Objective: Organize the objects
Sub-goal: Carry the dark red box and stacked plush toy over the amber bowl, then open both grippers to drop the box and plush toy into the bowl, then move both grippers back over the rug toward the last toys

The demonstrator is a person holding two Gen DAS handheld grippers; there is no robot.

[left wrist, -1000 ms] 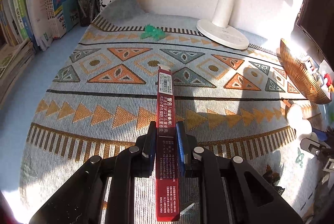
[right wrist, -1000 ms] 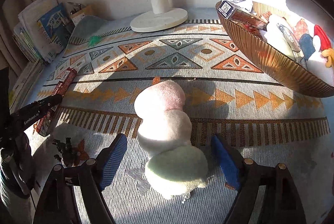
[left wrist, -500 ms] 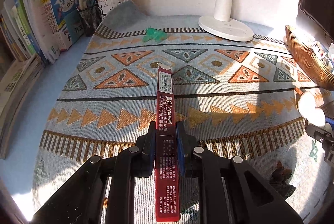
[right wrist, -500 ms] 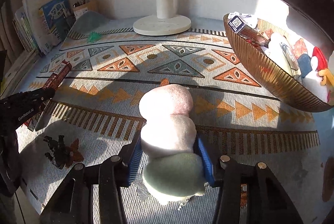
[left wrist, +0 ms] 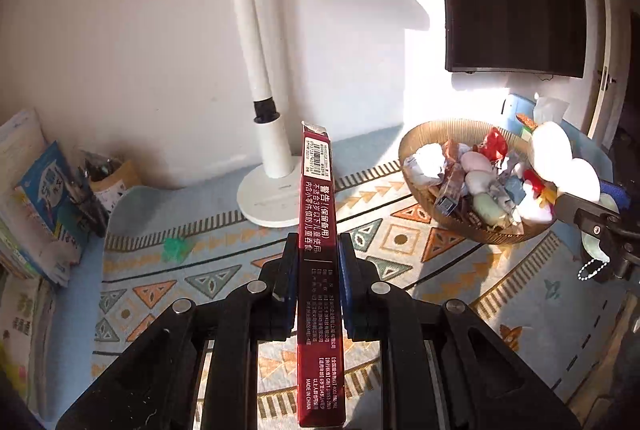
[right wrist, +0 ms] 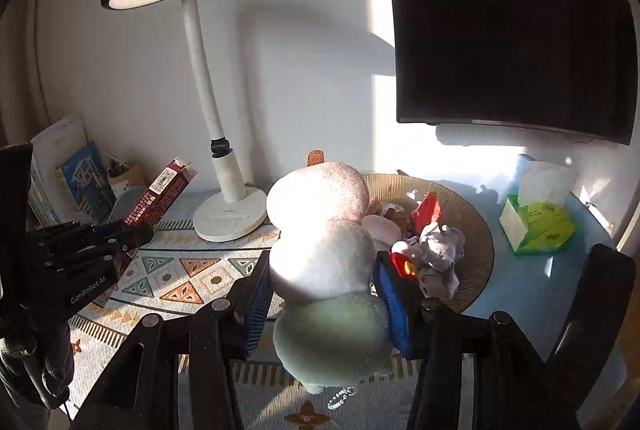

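My left gripper (left wrist: 318, 256) is shut on a long dark red box (left wrist: 318, 230) with white print, held in the air above the patterned mat (left wrist: 224, 270). The same red box (right wrist: 160, 195) shows at the left of the right wrist view. My right gripper (right wrist: 322, 284) is shut on a plush toy (right wrist: 320, 254) made of pink, white and green balls with a bead chain hanging below. It hangs just in front of the golden ribbed bowl (right wrist: 476, 226). The bowl (left wrist: 416, 141) holds several small toys and wrappers; the plush toy (left wrist: 560, 157) shows beside it.
A white desk lamp (left wrist: 264, 169) stands at the back middle. Books (left wrist: 36, 197) and a pen holder (left wrist: 92, 181) line the left edge. A small green toy (left wrist: 174, 249) lies on the mat. A green tissue box (right wrist: 536, 218) sits right of the bowl, under a dark monitor (right wrist: 512, 21).
Both grippers rose off the mat with their loads and swung toward the bowl. The right gripper's jaws went from wide apart around the plush toy to pressing on it.
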